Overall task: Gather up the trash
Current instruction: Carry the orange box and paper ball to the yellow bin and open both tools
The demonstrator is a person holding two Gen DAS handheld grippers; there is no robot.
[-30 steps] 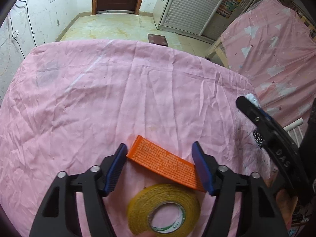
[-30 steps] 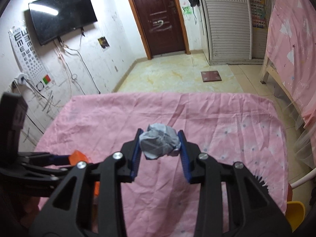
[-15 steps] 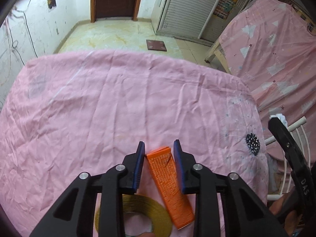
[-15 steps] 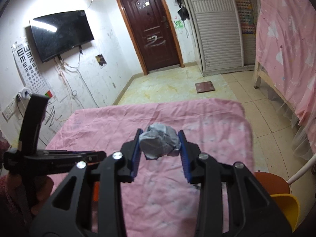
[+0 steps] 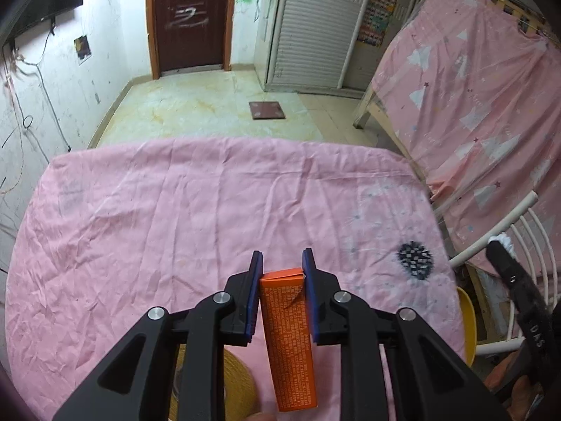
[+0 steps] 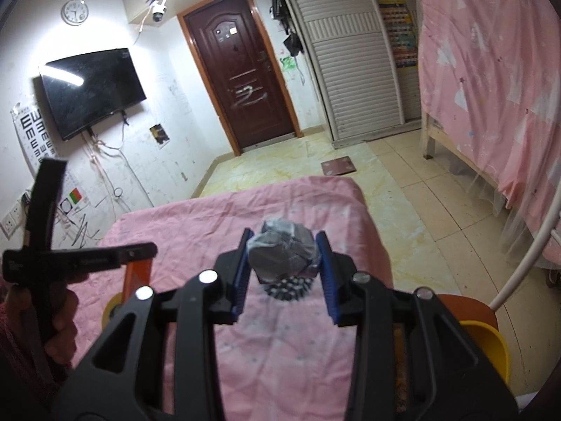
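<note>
1. The worktop under a wrinkled pink cloth (image 5: 175, 217) fills the middle of the left wrist view. More of its far edge and the floor beyond shows than a second ago, so the left gripper has been raised above it.
2. At the lower right of the right wrist view sit a yellow plastic bin (image 6: 491, 343) and an orange bin (image 6: 466, 307) behind it. Judged from their place just off the worktop edge, they are where the trash goes.
3. The roll of yellow tape (image 5: 235, 382), lower centre, stays on the cloth.
4. The left gripper (image 5: 282, 270), apart around it a second ago, is now clamped on the flat orange printed carton (image 5: 289, 333), which hangs lifted at lower centre.
5. The right gripper (image 6: 283, 245) keeps its grip on the crumpled grey paper ball (image 6: 280, 254), mid-frame above the cloth.
6. Both pieces look ready for carrying to a bin.
</note>
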